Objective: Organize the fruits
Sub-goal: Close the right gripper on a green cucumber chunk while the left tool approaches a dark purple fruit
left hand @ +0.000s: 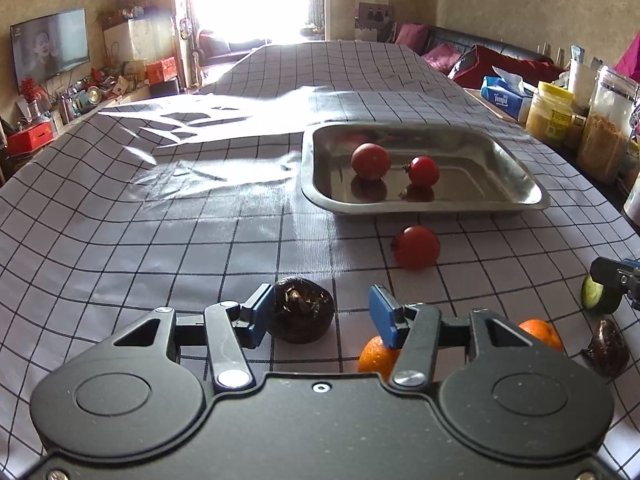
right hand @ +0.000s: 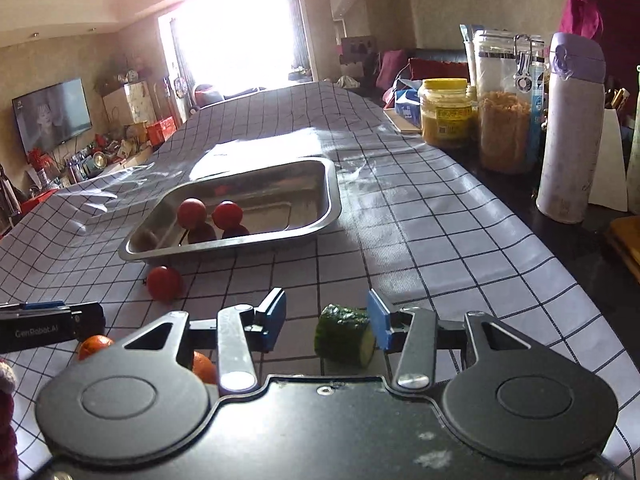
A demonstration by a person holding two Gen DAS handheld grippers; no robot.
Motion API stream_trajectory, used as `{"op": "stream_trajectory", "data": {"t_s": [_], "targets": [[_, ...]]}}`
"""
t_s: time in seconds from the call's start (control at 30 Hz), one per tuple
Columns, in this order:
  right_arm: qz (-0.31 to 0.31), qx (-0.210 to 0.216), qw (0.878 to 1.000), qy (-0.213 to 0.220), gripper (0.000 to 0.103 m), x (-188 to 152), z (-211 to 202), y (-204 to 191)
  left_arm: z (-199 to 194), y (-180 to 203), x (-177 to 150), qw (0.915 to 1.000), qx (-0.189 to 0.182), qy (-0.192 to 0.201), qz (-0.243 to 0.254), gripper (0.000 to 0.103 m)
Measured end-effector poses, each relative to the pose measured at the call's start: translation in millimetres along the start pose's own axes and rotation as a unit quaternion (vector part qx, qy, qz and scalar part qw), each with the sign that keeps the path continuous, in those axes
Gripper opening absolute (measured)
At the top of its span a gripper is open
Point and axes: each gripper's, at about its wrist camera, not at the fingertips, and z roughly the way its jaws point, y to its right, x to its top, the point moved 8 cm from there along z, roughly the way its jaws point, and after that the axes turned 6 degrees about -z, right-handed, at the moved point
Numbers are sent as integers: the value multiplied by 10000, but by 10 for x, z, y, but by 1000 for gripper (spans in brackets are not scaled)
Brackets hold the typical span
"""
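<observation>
Left gripper [left hand: 322,314] apart, dark fruit [left hand: 302,310] against its left pad. Right gripper [right hand: 326,320] apart, cucumber piece [right hand: 345,334] against its right pad. Checked tablecloth [left hand: 160,220].

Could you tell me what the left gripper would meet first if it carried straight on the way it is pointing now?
Probably the dark brown fruit, already between the open fingers of the left gripper beside its left pad; depth is hard to judge.

A long table [left hand: 120,208] under a grey checked cloth fills the room. A bright window [left hand: 244,0] glares at the far end. Television [left hand: 50,46] on the left wall; dark sofa [left hand: 460,42] with red cushions at right.
</observation>
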Motion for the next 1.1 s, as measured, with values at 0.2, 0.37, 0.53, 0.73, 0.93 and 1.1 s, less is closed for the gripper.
{"op": "stream_trajectory", "data": {"t_s": [0.2,0.37,0.53,0.73,0.93,1.1], "targets": [[102,-266,9995,-107,52,-29,26,51,26,49,-39,9998,95,-34,171,60],[472,-220,9985,-186,52,-40,38,168,30,18,-23,9999,84,-41,79,60],[507,-212,9971,-523,52,-82,137,158,49,-3,-15,9999,149,-46,13,61],[582,-272,9948,-794,52,-120,222,188,55,-6,-14,9998,170,-51,14,61],[251,-406,9961,-737,52,-111,219,120,126,-54,-24,9994,218,-256,-127,64],[177,-413,9962,-741,48,-111,223,108,183,-106,-47,9983,260,-437,-289,64]]}}
